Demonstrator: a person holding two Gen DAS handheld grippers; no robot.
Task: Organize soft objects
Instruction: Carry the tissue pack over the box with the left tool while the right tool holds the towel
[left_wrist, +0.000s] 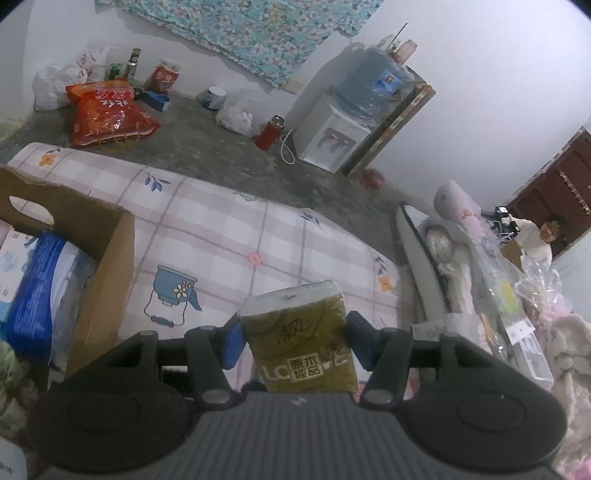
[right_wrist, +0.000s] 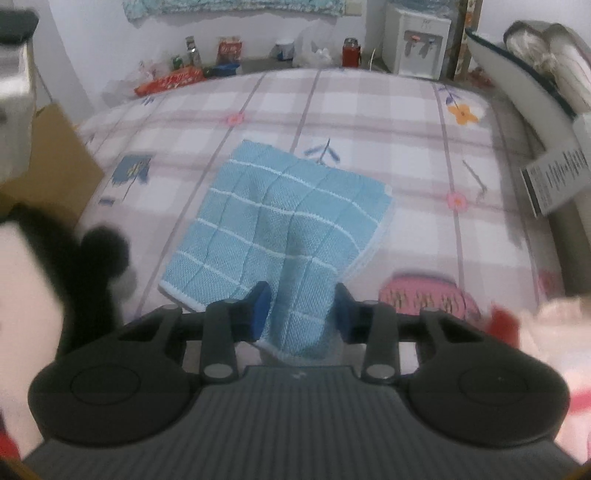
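A bed (left_wrist: 229, 225) with a checked, flower-printed sheet is seen before a grey floor and white walls. An olive tissue pack (left_wrist: 299, 339) is clamped upright in the left gripper (left_wrist: 293, 341), above the bed and right of a cardboard box (left_wrist: 107, 266). A blue cloth (right_wrist: 277, 218) is spread on the bed, its near fold pinched in the right gripper (right_wrist: 301, 308).

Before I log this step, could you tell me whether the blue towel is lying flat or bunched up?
Partly bunched: the blue towel spreads on the bed, but its near end is gathered into a ridge between the right tongs.
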